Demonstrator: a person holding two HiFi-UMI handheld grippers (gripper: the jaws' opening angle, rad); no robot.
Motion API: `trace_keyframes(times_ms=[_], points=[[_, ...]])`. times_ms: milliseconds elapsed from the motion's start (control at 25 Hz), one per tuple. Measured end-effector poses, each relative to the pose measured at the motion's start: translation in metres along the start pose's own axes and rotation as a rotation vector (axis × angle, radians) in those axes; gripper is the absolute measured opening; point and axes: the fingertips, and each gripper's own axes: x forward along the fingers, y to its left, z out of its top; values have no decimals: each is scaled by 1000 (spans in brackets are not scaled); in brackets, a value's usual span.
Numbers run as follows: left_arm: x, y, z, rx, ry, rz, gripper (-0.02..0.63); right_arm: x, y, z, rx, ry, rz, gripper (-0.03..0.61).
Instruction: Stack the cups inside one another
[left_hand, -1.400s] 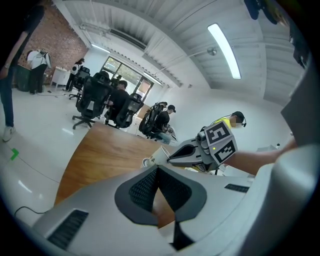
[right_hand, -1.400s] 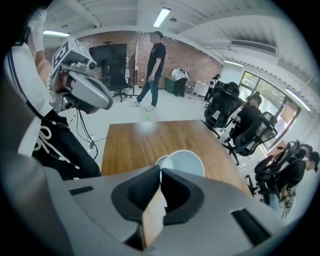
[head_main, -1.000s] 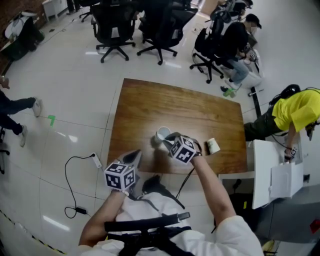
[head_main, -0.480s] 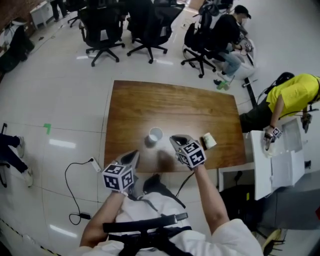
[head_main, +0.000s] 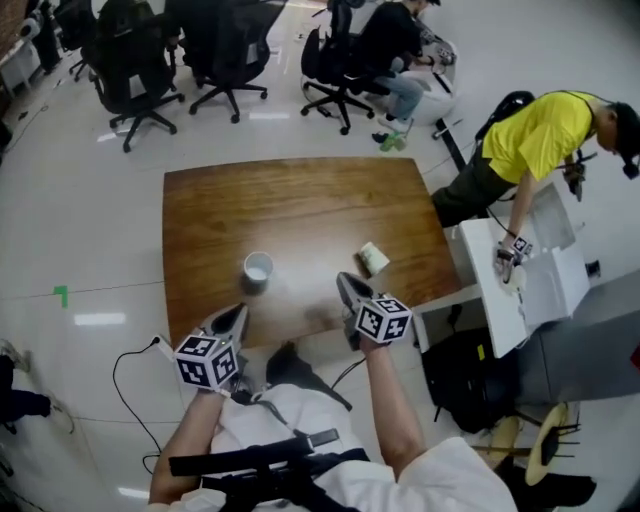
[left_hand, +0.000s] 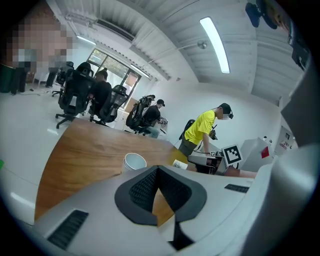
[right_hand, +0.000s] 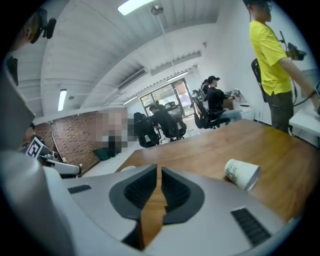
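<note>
Two cups, unstacked on the table (head_main: 300, 200).
The upright cup (head_main: 258, 267) is probably meant as receiver. The tipped cup (head_main: 373, 258) is approached by the right gripper (head_main: 345, 283), jaws narrowly parted and empty. The left gripper (head_main: 236, 312) is closed on nothing.

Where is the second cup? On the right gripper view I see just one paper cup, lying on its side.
Observer: The upright white cup stands mouth up on the wooden table, left of the tipped cup in the head view.
Operator: Is the left gripper holding anything?
Observer: No. The left gripper has its jaws together and empty. It is at the table's near edge, apart from the upright white cup.
</note>
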Motion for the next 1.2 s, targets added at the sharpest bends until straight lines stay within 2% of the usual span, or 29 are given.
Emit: trace_keyframes(times_ms=[360, 400, 520, 840, 1000, 1200], points=[[27, -19, 1, 62, 38, -65, -3, -24, -45, -7, 59, -29, -134, 52], [30, -22, -1, 57, 46, -68, -3, -27, -54, -9, 69, -28, -156, 61], [41, -30, -5, 41, 61, -71, -3, -34, -87, -16, 108, -6, -208, 165], [68, -38, -3, 91, 92, -55, -3, -31, -174, -26, 169, 41, -387, 169], [82, -45, 4, 113, 99, -58, -3, -16, -200, -34, 241, 68, -398, 176], [81, -43, 6, 101, 96, -42, -3, 2, -213, -48, 304, 102, -378, 176]])
